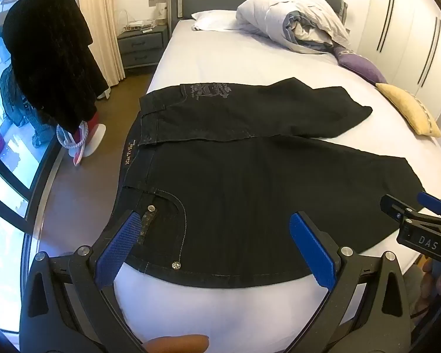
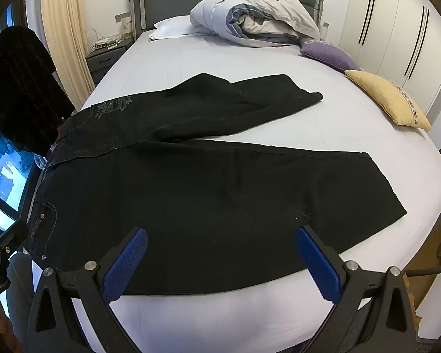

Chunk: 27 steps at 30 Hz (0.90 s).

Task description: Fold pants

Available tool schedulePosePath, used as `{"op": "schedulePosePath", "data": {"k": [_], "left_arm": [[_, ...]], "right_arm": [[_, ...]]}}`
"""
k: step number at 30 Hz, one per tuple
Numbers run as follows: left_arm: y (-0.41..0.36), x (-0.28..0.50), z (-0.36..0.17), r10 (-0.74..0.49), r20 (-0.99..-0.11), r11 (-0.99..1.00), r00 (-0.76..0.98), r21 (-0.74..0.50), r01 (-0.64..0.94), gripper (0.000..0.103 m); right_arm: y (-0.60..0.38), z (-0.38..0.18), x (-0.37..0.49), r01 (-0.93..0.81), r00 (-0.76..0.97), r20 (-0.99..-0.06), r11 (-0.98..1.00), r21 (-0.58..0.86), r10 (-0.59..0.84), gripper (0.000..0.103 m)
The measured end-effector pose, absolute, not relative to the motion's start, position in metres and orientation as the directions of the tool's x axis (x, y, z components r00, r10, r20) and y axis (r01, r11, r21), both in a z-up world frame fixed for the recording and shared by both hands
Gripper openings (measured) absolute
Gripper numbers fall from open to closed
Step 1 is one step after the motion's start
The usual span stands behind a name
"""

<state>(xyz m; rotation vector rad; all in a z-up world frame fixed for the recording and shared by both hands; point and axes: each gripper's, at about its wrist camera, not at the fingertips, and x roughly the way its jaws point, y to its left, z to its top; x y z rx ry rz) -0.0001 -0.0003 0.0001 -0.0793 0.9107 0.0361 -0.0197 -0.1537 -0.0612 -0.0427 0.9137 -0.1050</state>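
Note:
Black jeans (image 1: pixel 250 182) lie spread flat on the white bed sheet (image 1: pixel 220 56), waistband to the left, both legs stretching right, the far leg angled away. My left gripper (image 1: pixel 214 220) hovers wide open above the near hip pocket (image 1: pixel 164 223), nothing between its blue pads. In the right wrist view the same jeans (image 2: pixel 205 194) fill the middle, and my right gripper (image 2: pixel 220 235) stands wide open over the near leg's thigh, holding nothing. The right gripper's tip (image 1: pixel 411 220) shows at the right edge of the left wrist view.
A rolled duvet (image 2: pixel 255 14), a white pillow (image 2: pixel 173 26), a purple cushion (image 2: pixel 329 53) and a yellow cushion (image 2: pixel 388 100) lie toward the headboard and right side. A chair draped in dark cloth (image 1: pixel 50 53) stands left of the bed. White wardrobes (image 2: pixel 397 23) line the right wall.

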Motion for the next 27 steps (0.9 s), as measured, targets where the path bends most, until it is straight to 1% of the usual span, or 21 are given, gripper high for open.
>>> {"op": "schedulePosePath", "data": {"k": [1, 10, 27], "left_arm": [[0.0, 0.0, 0.0, -0.016, -0.791, 0.995, 0.611, -0.072, -0.067, 0.103], [0.006, -0.002, -0.004, -0.016, -0.789, 0.995, 0.614, -0.072, -0.066, 0.103], [-0.002, 0.001, -0.004, -0.001, -0.794, 0.997, 0.608, -0.051, -0.064, 0.103]], "right_arm": [[-0.154, -0.061, -0.02, 0.072, 0.605, -0.789, 0.994, -0.082, -0.109, 0.103], [-0.156, -0.06, -0.02, 0.069, 0.6, -0.792, 0.994, -0.086, -0.11, 0.103], [-0.15, -0.07, -0.022, 0.07, 0.594, -0.797, 0.994, -0.082, -0.107, 0.103]]}}
